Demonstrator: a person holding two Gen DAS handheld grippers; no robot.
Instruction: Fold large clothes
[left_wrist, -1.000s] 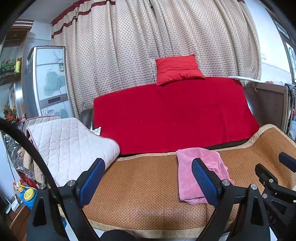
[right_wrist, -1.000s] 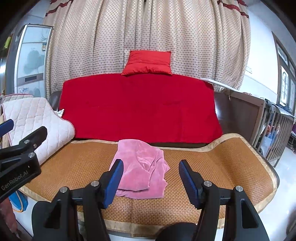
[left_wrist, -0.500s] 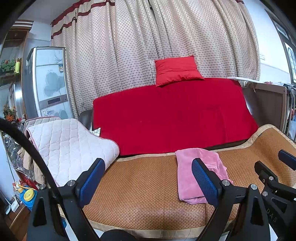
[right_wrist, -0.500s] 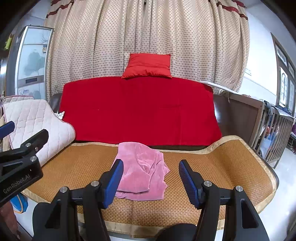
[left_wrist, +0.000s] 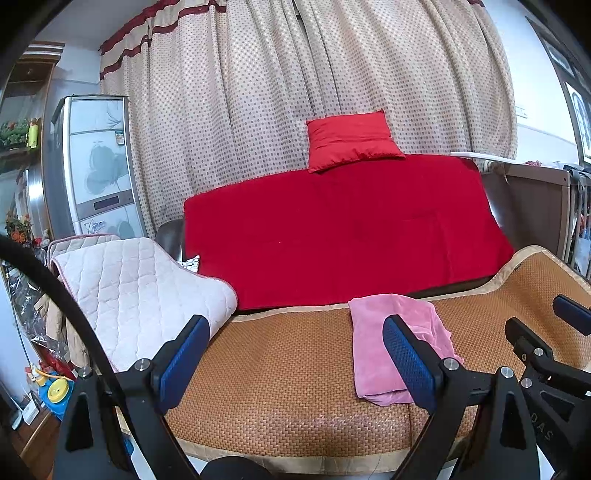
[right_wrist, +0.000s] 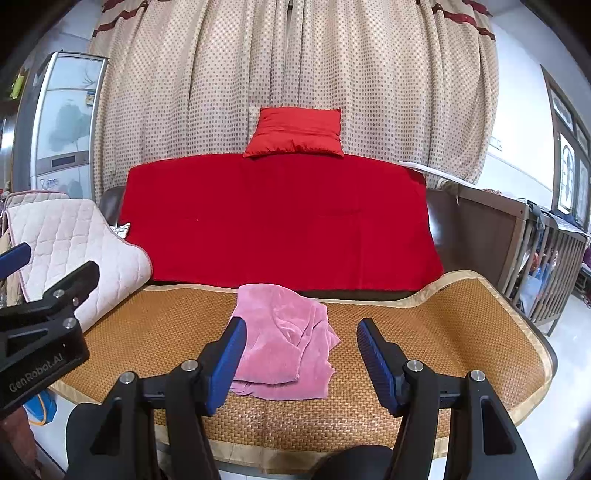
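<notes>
A pink garment lies bunched on the woven brown mat that covers the sofa seat. My left gripper hangs open in front of the seat, to the left of the garment, with nothing between its blue pads. My right gripper is open too, held short of the garment's near edge, its left finger overlapping the cloth in view. The right gripper's tip shows at the right edge of the left wrist view. At the left of the right wrist view is the left gripper.
A red blanket drapes the sofa back, with a red cushion on top. A quilted white pad covers the left armrest. A dotted curtain hangs behind, a fridge stands at the left, and a wooden crib at the right.
</notes>
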